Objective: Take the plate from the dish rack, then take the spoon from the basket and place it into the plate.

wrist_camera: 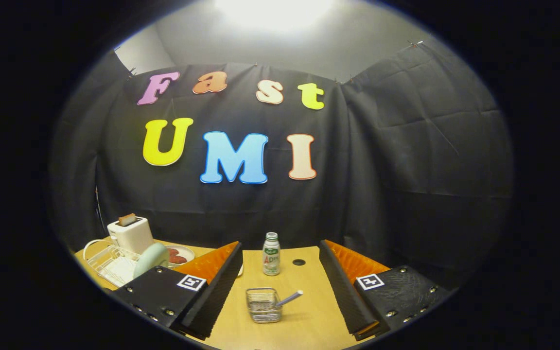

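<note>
A pale green plate stands on edge in the white wire dish rack, beyond my left finger. A small wire basket sits on the wooden table between my two fingers and a little ahead. A spoon with a pale handle leans out of the basket toward the right. My gripper is open, held above the table, with nothing between its orange-and-black fingers.
A white toaster with a slice of toast stands behind the rack. A small plate with red food lies beside the green plate. A white bottle with a green label stands beyond the basket, near a dark hole in the table.
</note>
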`<action>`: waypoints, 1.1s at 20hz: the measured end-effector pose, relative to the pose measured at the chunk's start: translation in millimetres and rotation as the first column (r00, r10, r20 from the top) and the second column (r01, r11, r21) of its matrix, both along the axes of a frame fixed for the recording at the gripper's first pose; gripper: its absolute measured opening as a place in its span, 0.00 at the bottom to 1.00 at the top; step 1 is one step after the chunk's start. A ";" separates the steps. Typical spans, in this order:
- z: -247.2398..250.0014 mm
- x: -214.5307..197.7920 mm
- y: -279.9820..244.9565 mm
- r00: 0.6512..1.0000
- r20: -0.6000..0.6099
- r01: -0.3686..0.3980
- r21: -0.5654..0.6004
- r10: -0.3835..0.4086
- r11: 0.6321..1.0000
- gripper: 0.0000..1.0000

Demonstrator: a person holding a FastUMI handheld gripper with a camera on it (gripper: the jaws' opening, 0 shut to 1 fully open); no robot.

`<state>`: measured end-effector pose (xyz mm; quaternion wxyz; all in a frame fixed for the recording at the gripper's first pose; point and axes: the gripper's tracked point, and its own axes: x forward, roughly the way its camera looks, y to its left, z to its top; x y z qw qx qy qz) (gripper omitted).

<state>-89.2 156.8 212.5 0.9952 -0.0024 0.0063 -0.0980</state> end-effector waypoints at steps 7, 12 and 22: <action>-23.0 35.3 122.4 0.989 -0.095 -0.103 0.118 0.114 0.988 0.97; -74.9 70.5 183.3 0.949 -0.257 -0.111 0.276 0.184 0.955 0.97; -146.2 135.8 228.3 0.878 -0.413 -0.044 0.435 0.243 0.899 0.84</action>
